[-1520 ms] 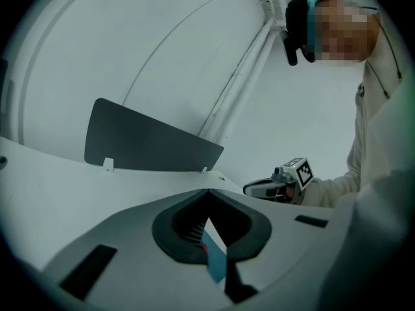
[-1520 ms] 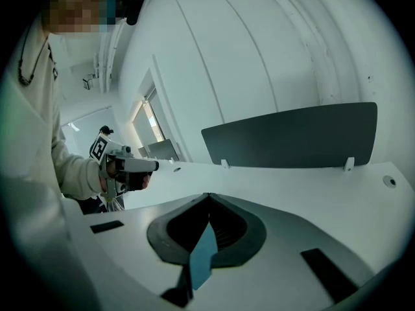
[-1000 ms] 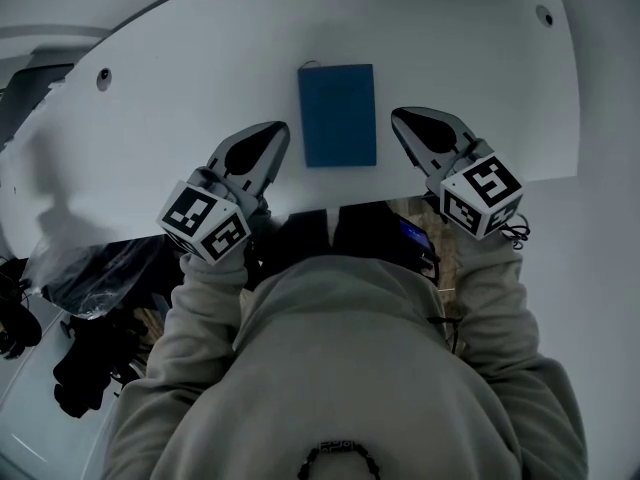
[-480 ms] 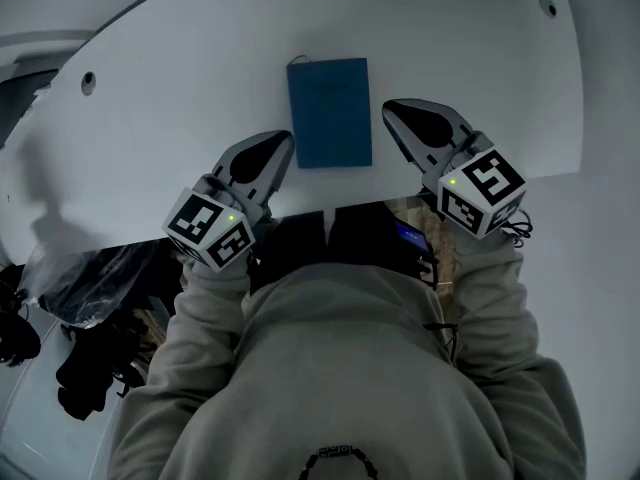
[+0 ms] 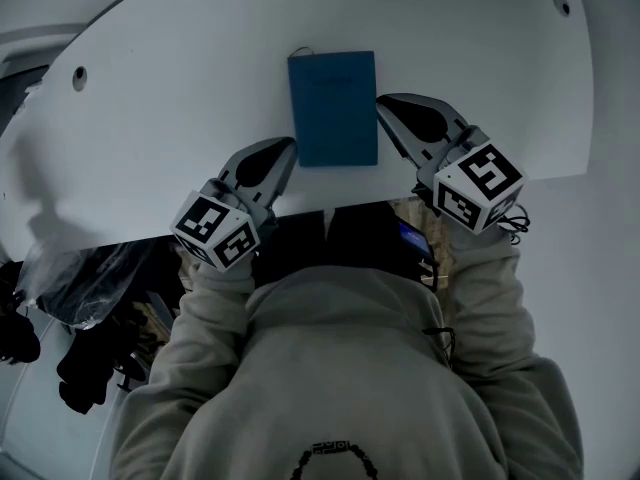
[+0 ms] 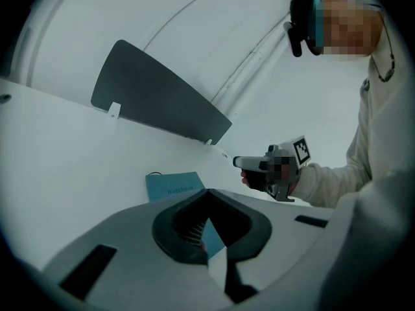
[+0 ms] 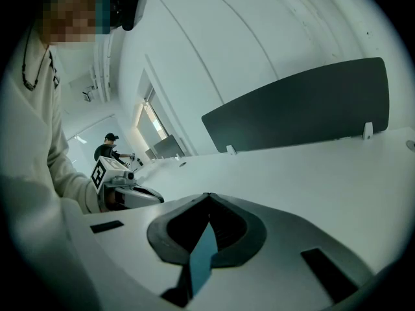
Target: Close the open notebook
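Lying flat on the white curved-edge table [image 5: 180, 88], the blue rectangular notebook [image 5: 333, 108] shows only its plain cover, long side running near to far, close to the table's near edge. No page or raised leaf shows in any view. The left gripper view shows the same cover [image 6: 175, 186] face up, with faint print across it.

The left gripper [image 5: 286, 146] sits to the near left of the notebook, its tip beside the near-left corner and just apart from it. Its own view shows the two jaws met at the tip [image 6: 207, 192] and holding nothing; the blue in the slot behind the tip is the notebook cover beyond.

The right gripper [image 5: 384, 104] lies along the notebook's right edge, its tip at or just over that edge; contact cannot be settled. Its jaws likewise meet at the tip [image 7: 207, 197] with nothing clamped, a blue sliver of cover showing through the slot below.

A dark grey divider panel [image 7: 305, 112] stands at the table's far side.

Judged from the flat, single cover, the closing appears already done. What seems left is at most a check that the cover stays down, then drawing both grippers clear.
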`<state>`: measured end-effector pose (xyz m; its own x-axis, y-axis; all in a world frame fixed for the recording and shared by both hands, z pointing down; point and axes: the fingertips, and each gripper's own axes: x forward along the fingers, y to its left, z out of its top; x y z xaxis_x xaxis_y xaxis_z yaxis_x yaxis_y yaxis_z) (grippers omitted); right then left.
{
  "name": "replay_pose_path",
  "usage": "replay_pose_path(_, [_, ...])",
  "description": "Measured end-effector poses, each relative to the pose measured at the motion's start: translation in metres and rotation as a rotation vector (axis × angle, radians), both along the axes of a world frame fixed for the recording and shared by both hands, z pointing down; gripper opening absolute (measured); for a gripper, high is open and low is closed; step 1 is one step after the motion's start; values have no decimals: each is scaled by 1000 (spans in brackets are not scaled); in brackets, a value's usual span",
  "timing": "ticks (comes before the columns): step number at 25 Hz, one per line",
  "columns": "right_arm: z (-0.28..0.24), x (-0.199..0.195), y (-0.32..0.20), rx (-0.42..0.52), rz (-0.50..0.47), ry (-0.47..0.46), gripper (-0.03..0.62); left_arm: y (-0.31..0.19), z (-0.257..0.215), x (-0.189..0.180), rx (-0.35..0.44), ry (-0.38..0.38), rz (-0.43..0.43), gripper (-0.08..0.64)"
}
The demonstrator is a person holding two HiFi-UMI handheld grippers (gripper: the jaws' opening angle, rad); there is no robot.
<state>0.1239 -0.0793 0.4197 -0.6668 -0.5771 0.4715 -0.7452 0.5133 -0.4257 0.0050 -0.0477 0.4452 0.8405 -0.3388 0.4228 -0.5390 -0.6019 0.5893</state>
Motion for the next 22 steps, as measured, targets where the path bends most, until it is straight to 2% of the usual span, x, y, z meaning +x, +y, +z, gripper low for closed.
replay_pose_path(3, [13, 0, 2, -24, -5, 12, 20, -7, 2, 3, -55, 57, -48, -6])
replay_pose_path(7, [29, 4, 3, -51, 6, -1, 21, -11, 10, 12, -56, 51, -40, -6])
replay_pose_path(11, [38, 7, 6, -61, 22, -46, 21, -16, 11, 17, -86, 96, -63, -6])
replay_pose_path(16, [64, 19, 9, -113, 69, -35, 21, -13, 31, 23, -82, 65, -38, -6])
replay_pose_path(22, [88, 22, 18, -172, 58, 11, 21, -5, 52, 28, -62, -1, -13, -6])
